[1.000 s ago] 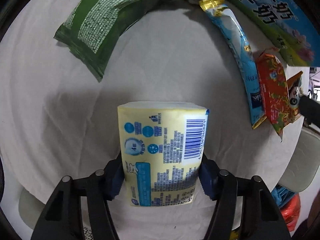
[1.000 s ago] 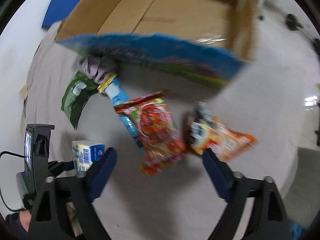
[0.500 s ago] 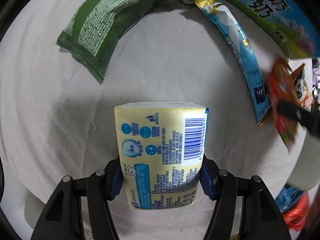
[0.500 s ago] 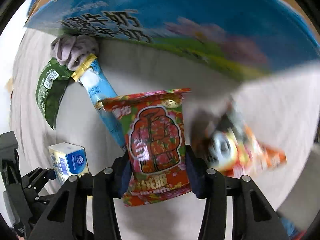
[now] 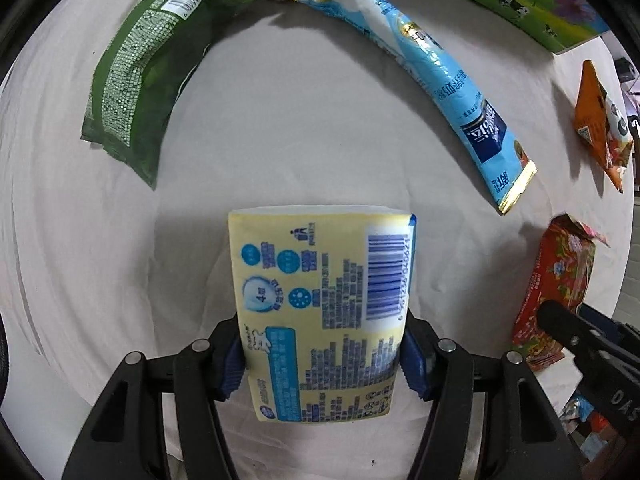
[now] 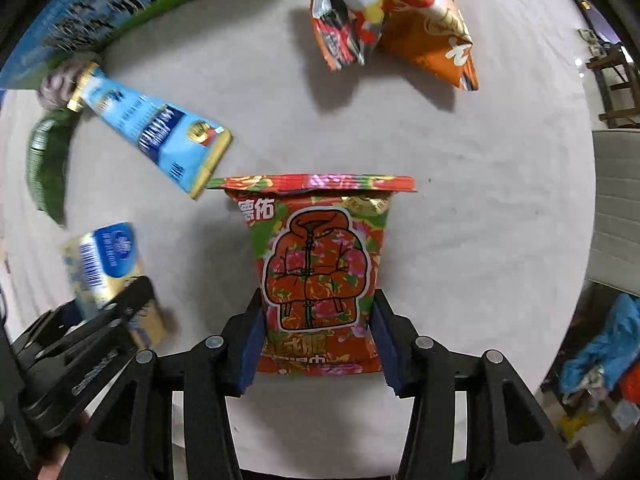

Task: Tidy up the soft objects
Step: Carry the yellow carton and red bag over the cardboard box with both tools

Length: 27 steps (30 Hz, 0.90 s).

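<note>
Both grippers loaded over the counter

The left gripper (image 5: 322, 354) clenches a soft yellow tissue pack (image 5: 320, 312) at its lower sides; it probably squashes easily. The right gripper (image 6: 318, 336) grasps a light, crinkly red wet-wipes pouch (image 6: 318, 264) likewise. Beyond lie a blue sachet (image 6: 160, 140) and a panda snack bag (image 6: 392, 16) on the counter (image 6: 480, 220).

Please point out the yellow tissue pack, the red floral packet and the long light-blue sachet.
yellow tissue pack (image 5: 320, 312), left wrist view, printed face.
red floral packet (image 6: 316, 268), right wrist view, jacket picture.
long light-blue sachet (image 5: 436, 76), left wrist view, mid-length.
</note>
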Each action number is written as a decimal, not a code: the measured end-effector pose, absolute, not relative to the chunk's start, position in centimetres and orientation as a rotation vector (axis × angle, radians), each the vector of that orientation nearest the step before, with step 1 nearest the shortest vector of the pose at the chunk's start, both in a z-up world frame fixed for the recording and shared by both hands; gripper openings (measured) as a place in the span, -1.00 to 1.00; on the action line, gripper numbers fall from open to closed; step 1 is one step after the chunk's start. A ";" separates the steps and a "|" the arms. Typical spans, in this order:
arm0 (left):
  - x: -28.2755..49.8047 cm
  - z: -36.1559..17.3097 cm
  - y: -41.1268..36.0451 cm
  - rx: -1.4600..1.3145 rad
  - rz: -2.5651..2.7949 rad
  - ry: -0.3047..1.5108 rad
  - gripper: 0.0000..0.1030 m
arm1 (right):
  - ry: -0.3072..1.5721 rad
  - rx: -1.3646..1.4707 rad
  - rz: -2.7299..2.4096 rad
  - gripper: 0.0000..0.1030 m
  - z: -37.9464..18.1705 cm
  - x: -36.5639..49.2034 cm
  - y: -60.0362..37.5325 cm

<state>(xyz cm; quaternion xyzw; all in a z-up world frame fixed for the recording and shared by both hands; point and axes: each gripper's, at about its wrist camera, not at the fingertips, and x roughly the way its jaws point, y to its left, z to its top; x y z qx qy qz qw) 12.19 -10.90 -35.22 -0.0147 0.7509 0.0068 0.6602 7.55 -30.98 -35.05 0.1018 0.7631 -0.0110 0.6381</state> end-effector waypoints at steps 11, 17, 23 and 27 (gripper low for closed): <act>13.4 -35.7 -9.5 -0.079 -0.005 1.677 0.16 | 1.733 0.216 -0.036 -0.05 -34.2 8.0 -32.6; 13.1 -35.1 -9.9 -0.058 -0.027 1.617 0.16 | 1.709 0.206 -0.014 -0.09 -32.5 5.9 -32.2; 12.5 -31.0 -10.4 -0.039 -0.053 1.517 0.16 | 1.626 0.229 0.020 -0.10 -27.5 4.3 -32.4; 12.8 -27.5 -10.1 -0.056 -0.083 1.446 0.16 | 1.553 0.248 0.054 -0.10 -22.4 3.4 -33.7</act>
